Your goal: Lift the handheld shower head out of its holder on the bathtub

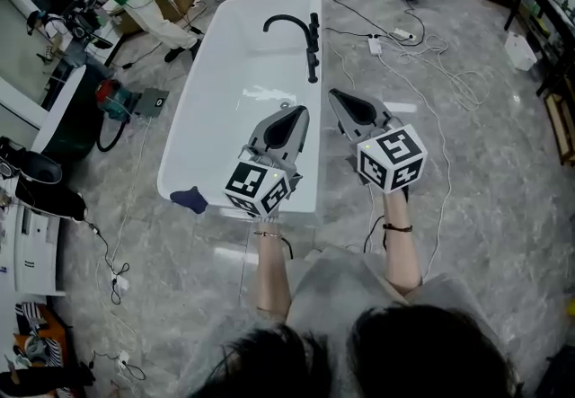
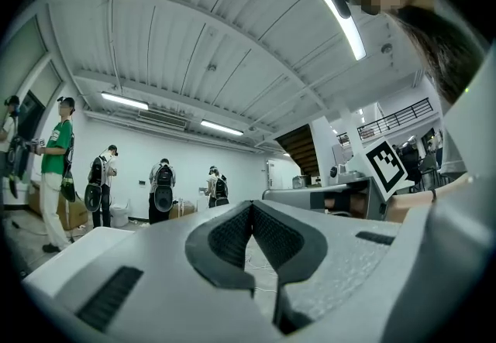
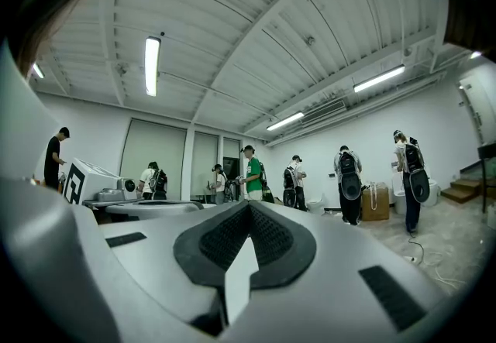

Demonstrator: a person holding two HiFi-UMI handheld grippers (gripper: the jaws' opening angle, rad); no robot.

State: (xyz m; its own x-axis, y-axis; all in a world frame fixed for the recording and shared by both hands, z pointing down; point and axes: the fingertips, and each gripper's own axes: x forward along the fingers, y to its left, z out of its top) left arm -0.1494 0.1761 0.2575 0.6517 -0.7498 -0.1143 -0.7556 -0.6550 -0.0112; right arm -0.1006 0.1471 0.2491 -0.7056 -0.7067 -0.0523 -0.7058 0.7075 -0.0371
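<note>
Head view: both grippers at the bathtub's (image 1: 190, 104) near end.
Jaws of the left gripper (image 1: 288, 110) and right gripper (image 1: 334, 96) are pressed together, empty, well short of the black shower fitting (image 1: 312, 41).

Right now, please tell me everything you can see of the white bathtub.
The bathtub is white, glossy, long and freestanding on the grey marbled floor. A black curved faucet and a black handheld shower head stand at its right rim, near the far end. A dark blue cloth lies on its near left corner.
</note>
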